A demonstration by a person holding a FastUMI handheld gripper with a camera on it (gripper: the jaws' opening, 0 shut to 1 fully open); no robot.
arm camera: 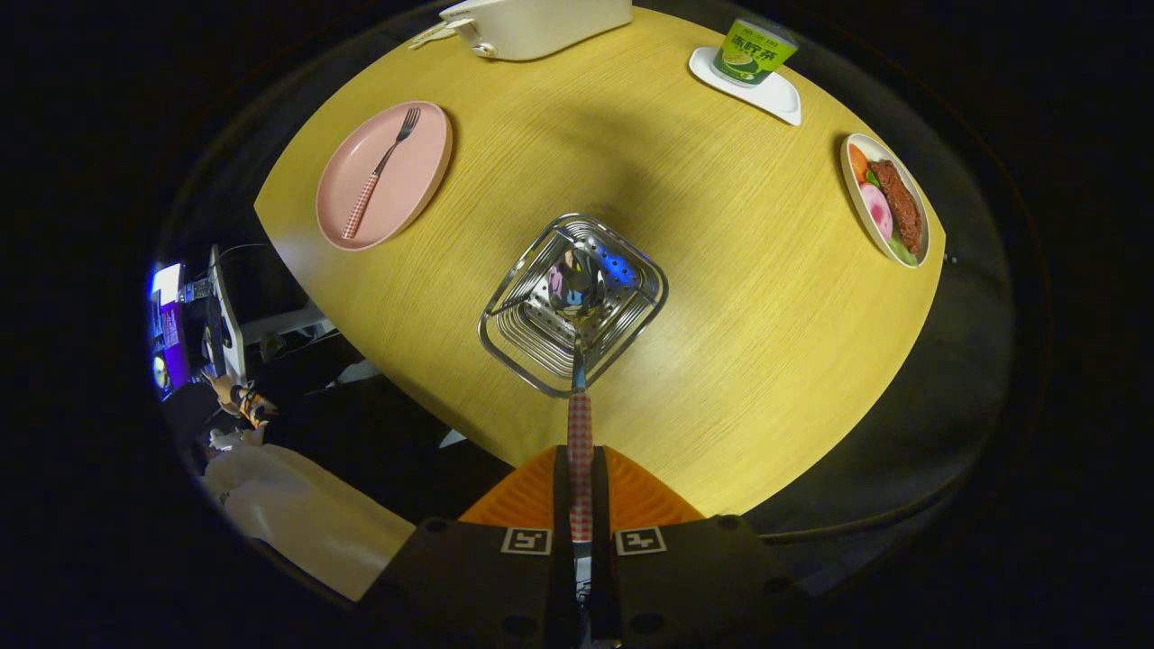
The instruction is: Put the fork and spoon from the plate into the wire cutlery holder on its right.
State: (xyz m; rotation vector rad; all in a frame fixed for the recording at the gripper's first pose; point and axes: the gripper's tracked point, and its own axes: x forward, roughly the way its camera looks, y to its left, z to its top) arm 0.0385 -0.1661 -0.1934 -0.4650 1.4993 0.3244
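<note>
My gripper [580, 473] is shut on the spoon [579, 361], pinching its red-checked handle between both fingers. The spoon points straight ahead, and its shiny bowl hangs over the mouth of the wire cutlery holder [514, 338], which stands on the round wooden table [721, 270] just beyond the fingers. I look down into the holder from above. To its left and farther away lies the pink plate [410, 194] with the fork [380, 171] on it, tines pointing away, red-checked handle toward me.
A white container [541, 25] stands at the table's far edge. A green can [753, 52] rests on a white coaster at the far right, and a bowl of food [885, 200] sits at the right edge. White cloth and equipment lie off the table's left side.
</note>
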